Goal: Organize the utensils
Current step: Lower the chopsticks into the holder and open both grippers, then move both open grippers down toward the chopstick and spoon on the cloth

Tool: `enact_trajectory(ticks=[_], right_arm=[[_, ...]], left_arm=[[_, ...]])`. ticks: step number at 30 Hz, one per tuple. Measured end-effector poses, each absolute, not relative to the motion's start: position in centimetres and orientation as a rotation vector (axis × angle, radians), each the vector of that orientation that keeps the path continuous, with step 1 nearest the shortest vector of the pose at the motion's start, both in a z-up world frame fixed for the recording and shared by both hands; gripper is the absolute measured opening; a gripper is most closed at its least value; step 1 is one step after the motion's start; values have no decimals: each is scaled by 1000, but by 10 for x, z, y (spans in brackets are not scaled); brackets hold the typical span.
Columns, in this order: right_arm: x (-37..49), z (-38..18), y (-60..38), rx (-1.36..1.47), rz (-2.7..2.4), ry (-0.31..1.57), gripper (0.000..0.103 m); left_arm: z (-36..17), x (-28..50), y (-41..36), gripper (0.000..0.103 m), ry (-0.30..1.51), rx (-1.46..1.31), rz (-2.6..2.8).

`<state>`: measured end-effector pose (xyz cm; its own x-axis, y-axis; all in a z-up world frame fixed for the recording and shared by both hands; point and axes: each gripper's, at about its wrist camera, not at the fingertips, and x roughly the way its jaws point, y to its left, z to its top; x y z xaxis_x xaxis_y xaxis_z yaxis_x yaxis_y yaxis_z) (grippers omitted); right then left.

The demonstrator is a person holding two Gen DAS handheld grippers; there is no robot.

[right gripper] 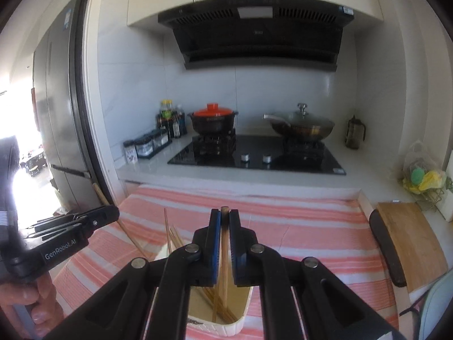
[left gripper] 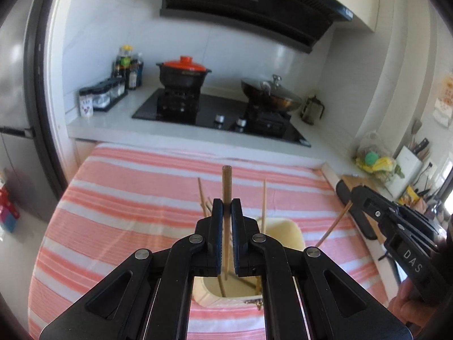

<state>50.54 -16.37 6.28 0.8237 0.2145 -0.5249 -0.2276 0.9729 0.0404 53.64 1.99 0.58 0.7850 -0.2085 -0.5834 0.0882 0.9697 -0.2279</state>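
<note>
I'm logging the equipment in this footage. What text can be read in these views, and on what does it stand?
"DAS": on the right hand-held gripper, seen from the left wrist.
"GenRobot.AI": on the left hand-held gripper, seen from the right wrist.
Range hood logo and stickers, spice jar labels: too blurred to read.
</note>
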Motion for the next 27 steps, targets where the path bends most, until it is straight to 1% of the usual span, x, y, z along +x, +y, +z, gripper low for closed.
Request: enact_trajectory(ticks=[2,3,4,5,6,7,8,12,14,17,22,25,27], right_arm=[[517,47,-159,-31,247,635,7],[520,41,-158,-31,249,658,13],[522,39,-158,-28,244,674,21],[520,39,-159,-16,240,678,42],[515,43,-162,3,241,662,51],[506,49,-165,22,245,635,51],[498,56,-169,31,253,617,51],[460,75,-181,24,292,617,51],[430,74,-189,4,322,636,51],[375,54,-201,-54,340,701,51],[263,-12,-219,-164,273,746,51],[199,-60,-221,-174,225,772,51],[171,-85,-221,-123,200,812,51]], left_arm=[[-4,545,10,6,724,-159,-165],[-7,548,8,8,754,-146,-157],[-7,548,7,19,773,-140,-157],[-3,544,8,33,773,-140,-161],[3,536,10,39,755,-141,-165],[10,528,14,50,734,-138,-166],[17,519,18,57,721,-129,-166],[31,468,36,64,729,-79,-191],[26,434,45,72,756,-48,-213],[2,375,58,75,805,11,-217],[-75,275,69,77,894,-10,-155],[-117,238,62,77,955,-54,-90],[-131,227,53,77,975,-93,-88]])
